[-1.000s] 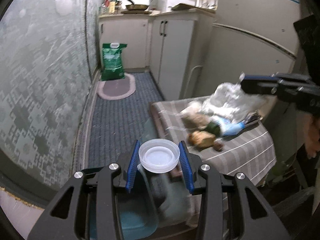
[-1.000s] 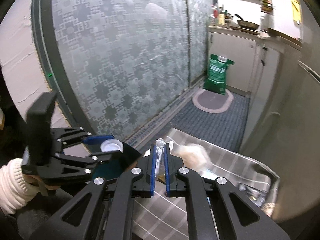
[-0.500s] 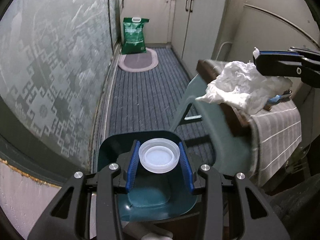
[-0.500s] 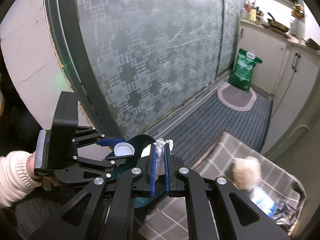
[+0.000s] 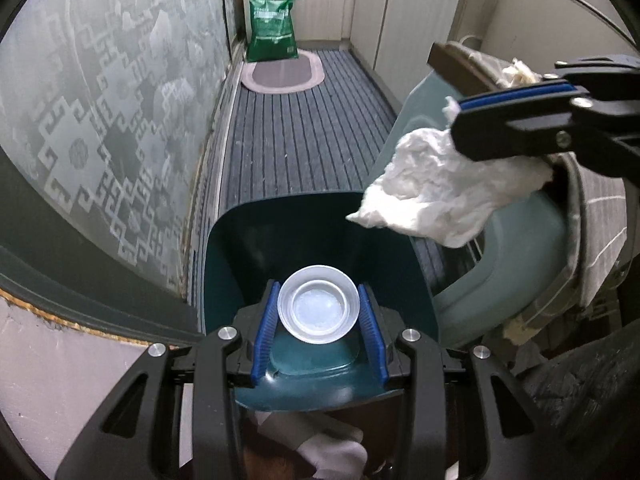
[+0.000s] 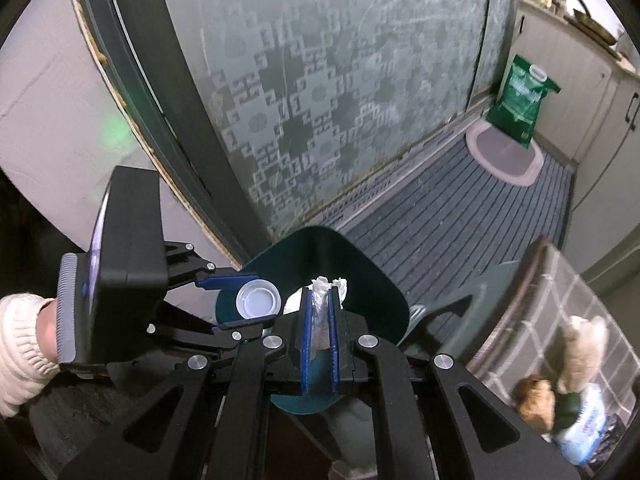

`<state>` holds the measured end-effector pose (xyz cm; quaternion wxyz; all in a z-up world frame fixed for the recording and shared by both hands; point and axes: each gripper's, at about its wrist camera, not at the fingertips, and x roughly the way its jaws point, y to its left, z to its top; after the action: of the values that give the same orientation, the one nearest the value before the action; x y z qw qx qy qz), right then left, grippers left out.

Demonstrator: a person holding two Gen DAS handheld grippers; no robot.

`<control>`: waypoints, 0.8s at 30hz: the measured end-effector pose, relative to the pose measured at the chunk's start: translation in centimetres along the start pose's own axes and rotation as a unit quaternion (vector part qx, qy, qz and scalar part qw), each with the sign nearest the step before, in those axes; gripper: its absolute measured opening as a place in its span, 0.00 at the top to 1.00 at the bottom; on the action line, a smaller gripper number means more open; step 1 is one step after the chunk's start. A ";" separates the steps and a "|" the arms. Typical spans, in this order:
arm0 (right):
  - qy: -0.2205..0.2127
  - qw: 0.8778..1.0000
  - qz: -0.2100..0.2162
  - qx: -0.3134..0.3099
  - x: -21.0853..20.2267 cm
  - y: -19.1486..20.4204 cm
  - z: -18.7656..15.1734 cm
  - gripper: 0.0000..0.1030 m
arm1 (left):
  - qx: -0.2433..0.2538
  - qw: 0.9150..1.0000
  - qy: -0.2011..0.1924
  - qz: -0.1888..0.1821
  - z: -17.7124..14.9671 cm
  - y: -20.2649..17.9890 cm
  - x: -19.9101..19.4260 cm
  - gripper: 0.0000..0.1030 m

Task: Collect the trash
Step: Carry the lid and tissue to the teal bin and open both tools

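Observation:
My left gripper (image 5: 319, 312) is shut on a round clear plastic lid (image 5: 318, 310) and holds it over the open mouth of a dark teal trash bin (image 5: 256, 240). My right gripper (image 6: 319, 308) is shut on a crumpled white tissue (image 5: 436, 196) that hangs over the bin's right rim; in the right wrist view only a pinched bit of it (image 6: 320, 300) shows between the blue pads. The left gripper (image 6: 240, 304), the lid (image 6: 258, 300) and the bin (image 6: 372, 276) also show in the right wrist view.
A teal plastic chair (image 5: 516, 248) stands right of the bin. A low table with a striped cloth (image 6: 576, 292) holds more trash: brown lumps (image 6: 534, 400) and a blue-white packet (image 6: 586, 416). A patterned glass door (image 5: 100, 92) runs along the left. A green bag (image 5: 273, 24) stands at the far end of the carpet.
Both grippers have swung away from the table and down over the bin. The tissue has come closer to the bin's mouth. Both still hold their items.

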<state>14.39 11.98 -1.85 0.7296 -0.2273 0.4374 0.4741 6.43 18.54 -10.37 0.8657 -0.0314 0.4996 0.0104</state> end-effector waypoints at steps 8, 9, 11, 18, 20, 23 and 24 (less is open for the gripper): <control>0.047 0.999 -0.003 0.002 3.8 0.7 0.2 0.93 | -0.009 1.000 -0.010 -0.006 -0.2 0.6 -0.7 0.59; 0.051 0.999 -0.003 0.001 4.2 0.9 0.2 0.93 | -0.012 1.000 -0.014 -0.006 0.0 0.9 -0.9 0.59; 0.056 0.998 -0.003 0.000 4.7 1.1 0.2 0.93 | -0.018 0.999 -0.025 -0.007 0.1 1.1 -1.7 0.61; 0.077 0.997 0.002 0.006 6.4 1.0 -0.1 0.93 | -0.045 0.997 -0.067 -0.002 0.5 2.1 -4.7 0.75; 0.084 0.996 0.002 0.006 6.9 1.1 -0.2 0.93 | -0.051 0.995 -0.081 0.000 0.6 2.3 -5.5 0.80; 0.094 0.996 0.000 0.006 7.5 1.2 -0.6 0.93 | -0.064 0.992 -0.109 -0.005 1.0 2.5 -7.4 0.81; 0.098 0.995 -0.001 0.006 7.8 1.2 -0.7 0.93 | -0.066 0.991 -0.115 -0.005 1.0 2.6 -7.8 0.81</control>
<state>14.35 15.80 -8.78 0.6849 -0.2690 0.5091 0.4464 3.28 21.29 -3.21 0.9136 -0.0900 0.3944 0.0423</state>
